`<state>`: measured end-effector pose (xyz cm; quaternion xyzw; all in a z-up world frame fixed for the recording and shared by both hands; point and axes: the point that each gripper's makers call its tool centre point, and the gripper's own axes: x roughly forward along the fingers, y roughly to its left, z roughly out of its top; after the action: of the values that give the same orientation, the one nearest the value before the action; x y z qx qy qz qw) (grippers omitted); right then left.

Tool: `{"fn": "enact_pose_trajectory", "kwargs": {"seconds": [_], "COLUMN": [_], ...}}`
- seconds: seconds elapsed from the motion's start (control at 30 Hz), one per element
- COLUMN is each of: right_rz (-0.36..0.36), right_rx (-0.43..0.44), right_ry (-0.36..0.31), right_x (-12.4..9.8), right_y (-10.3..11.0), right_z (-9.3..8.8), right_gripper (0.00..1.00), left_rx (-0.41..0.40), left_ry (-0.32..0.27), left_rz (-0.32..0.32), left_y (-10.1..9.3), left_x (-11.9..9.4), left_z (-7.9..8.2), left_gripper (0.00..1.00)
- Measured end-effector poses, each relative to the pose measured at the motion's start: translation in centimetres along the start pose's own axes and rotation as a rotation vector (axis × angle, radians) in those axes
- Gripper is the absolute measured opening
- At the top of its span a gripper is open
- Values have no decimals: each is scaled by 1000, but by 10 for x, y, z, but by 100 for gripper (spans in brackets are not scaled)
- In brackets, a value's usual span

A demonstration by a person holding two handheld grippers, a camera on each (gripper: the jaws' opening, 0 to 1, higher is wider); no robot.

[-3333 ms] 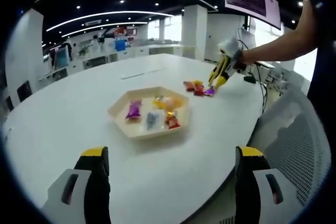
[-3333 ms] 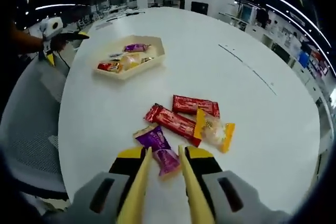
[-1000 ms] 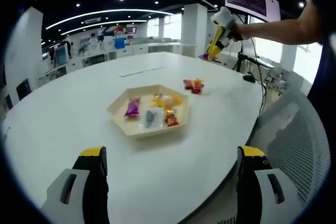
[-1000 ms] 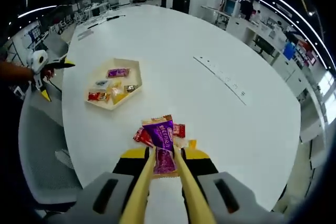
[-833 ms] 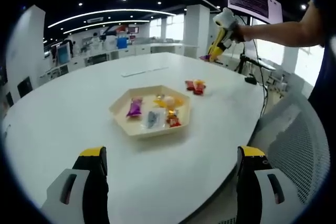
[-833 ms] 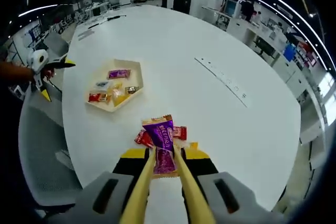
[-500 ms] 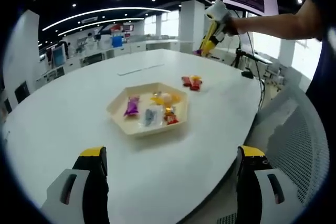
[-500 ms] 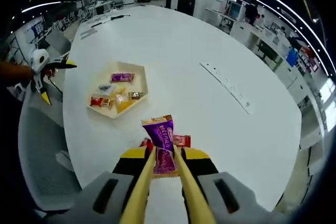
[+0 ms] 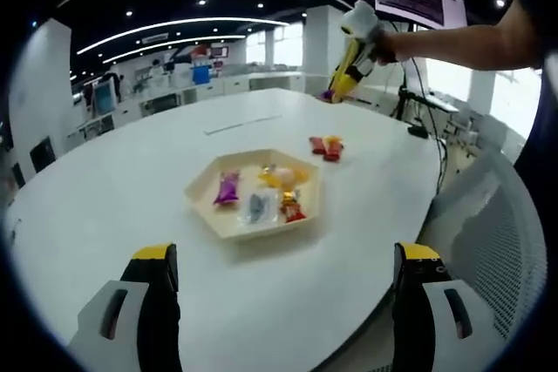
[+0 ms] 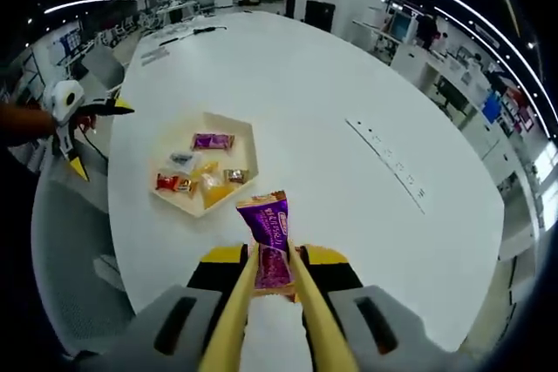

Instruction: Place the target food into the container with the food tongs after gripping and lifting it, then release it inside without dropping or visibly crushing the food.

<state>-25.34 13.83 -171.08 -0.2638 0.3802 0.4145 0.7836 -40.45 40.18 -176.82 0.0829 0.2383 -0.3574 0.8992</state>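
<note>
So the pale hexagonal tray (image 9: 253, 224) sits on the big white oval table (image 9: 105, 206), out ahead of the left gripper (image 9: 277, 302) and roughly centred between its jaws. In the left gripper view I count about five wrapped snacks inside it: a purple wrapped candy (image 9: 227, 187) on the side toward the left jaw, a pale blue-grey packet (image 9: 256, 206) in the middle, a small red packet (image 9: 291, 209) next to that, plus a yellow packet (image 9: 281, 179) and what looks like one more light-coloured piece at the far edge, too small to tell apart properly. In the right gripper view the tray (image 10: 247, 141) holds the same mix of purple, pale, red and yellow.

The left gripper has its jaws spread wide with nothing between them, hanging above the near edge of the table.

The right gripper (image 10: 272, 280) is clamped onto the yellow food tongs (image 10: 235, 311), two long yellow blades squeezed close together. Between the blades is the purple wrapped snack bar (image 10: 271, 237), pinched at its lower end, sticking forward and held up in the air above the table, with the tray further ahead and off toward the left jaw.

Beyond the tray from the left gripper, two or three red and yellow packets (image 9: 326, 145) lie loose on the table, and the right gripper (image 9: 343, 86) is high in the air past them.
</note>
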Motion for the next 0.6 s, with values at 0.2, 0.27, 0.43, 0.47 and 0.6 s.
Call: {"fn": "enact_pose_trajectory", "kwargs": {"seconds": [0.2,0.27,0.43,0.47,0.6], "right_rz": [8,9,17,18,26], "right_rx": [-19,-22,-36,-38,-49], "right_ry": [-2,-6,-13,-12,-19], "right_x": [8,10,16,17,22], "right_y": [5,5,12,12,16], "right_z": [13,17,30,31,42], "right_gripper": [23,23,23,23,23], "left_rx": [-15,-21,-31,-29,-26], "left_ry": [-13,-18,-25,-24,-28], "left_rz": [15,23,32,37,46], "left_y": [3,6,8,8,10], "left_x": [-1,-1,-2,-2,-3], "left_z": [-1,-1,0,0,0], "left_gripper": [99,99,99,99,99]}}
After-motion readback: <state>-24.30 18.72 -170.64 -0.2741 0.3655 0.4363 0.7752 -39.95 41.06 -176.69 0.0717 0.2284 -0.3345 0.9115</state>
